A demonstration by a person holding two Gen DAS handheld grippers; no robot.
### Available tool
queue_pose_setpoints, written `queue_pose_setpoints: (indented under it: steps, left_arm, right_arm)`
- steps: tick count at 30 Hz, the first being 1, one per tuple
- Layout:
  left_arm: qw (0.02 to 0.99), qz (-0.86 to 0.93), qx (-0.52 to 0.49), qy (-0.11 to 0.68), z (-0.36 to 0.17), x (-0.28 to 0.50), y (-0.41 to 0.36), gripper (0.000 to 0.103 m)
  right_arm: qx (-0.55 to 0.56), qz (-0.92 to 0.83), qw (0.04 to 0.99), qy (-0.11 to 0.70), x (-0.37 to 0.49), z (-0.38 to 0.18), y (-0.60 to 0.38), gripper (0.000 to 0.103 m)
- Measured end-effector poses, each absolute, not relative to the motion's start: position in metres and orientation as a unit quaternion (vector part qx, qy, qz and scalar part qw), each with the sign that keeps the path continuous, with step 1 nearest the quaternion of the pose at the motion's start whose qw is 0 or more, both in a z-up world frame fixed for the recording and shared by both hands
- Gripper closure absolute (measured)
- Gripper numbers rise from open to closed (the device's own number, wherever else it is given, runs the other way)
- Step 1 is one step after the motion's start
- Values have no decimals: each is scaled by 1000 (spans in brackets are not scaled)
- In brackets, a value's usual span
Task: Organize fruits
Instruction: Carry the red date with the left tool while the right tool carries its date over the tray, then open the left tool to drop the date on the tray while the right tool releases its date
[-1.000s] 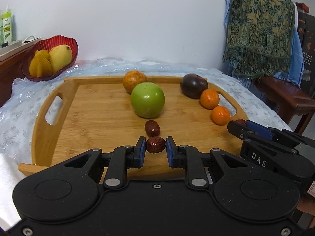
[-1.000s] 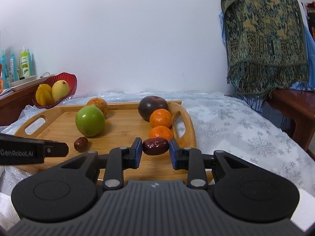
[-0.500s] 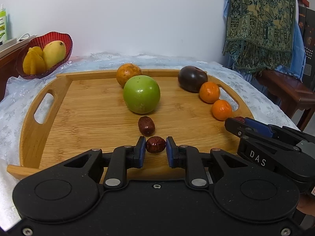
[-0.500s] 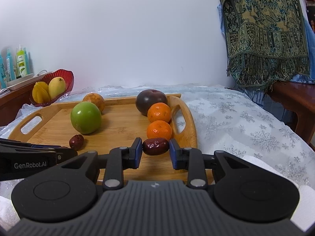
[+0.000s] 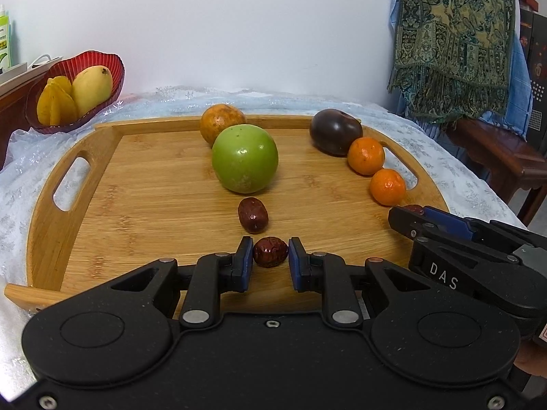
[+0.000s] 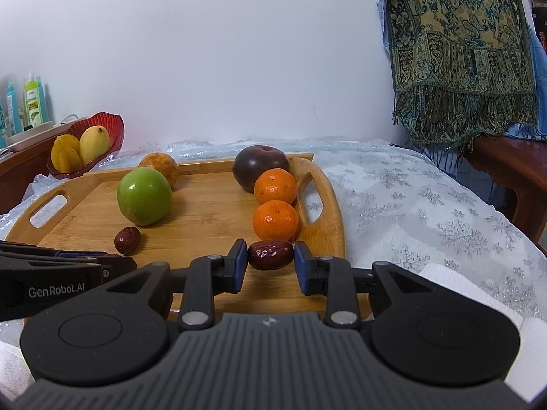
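Note:
A wooden tray [image 5: 85, 205] holds a green apple [image 5: 244, 159], a brownish-orange fruit [image 5: 218, 126], a dark purple fruit [image 5: 335, 131], two mandarins [image 5: 365, 155] [image 5: 388, 186] and a loose red date [image 5: 252, 214]. My left gripper [image 5: 270, 256] is shut on a second red date [image 5: 270, 252], low over the tray's near edge, just in front of the loose one. My right gripper [image 6: 270, 256] is shut on a longer red date [image 6: 270, 254], right in front of the nearer mandarin [image 6: 275, 220] by the tray's right handle.
A red bowl [image 5: 116, 68] with a mango and starfruit stands at the back left, beside a wooden shelf with bottles [image 6: 32, 102]. A patterned shawl [image 6: 458, 51] hangs over a wooden bench [image 6: 512, 171] on the right. A snowflake-print cloth [image 6: 427, 205] covers the table.
Both grippers keep their dates. The right gripper's date now sits a little lower in its view, below the nearer mandarin instead of overlapping it. The left view has shifted slightly.

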State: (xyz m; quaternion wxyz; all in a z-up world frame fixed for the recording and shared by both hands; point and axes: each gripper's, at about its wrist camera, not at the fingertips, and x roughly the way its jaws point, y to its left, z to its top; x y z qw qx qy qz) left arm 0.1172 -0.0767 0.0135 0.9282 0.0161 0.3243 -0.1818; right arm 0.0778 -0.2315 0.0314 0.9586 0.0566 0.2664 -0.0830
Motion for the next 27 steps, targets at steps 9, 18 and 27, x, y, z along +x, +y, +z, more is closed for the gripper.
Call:
queue_pose_setpoints:
  steps: [9,18,27]
  left_arm:
    - [928,-182,17,323,13,118,-77,82]
    - [929,-182,17,323,13,118,-77,82]
    - [928,-184,21,323,15,118,-78,67]
  right_arm:
    - [52,-82,957,273,79,29,-230,66]
    - [54,-82,955,279,80,28,-231,65]
    - [59,-79,956,277,80,28,-229,45]
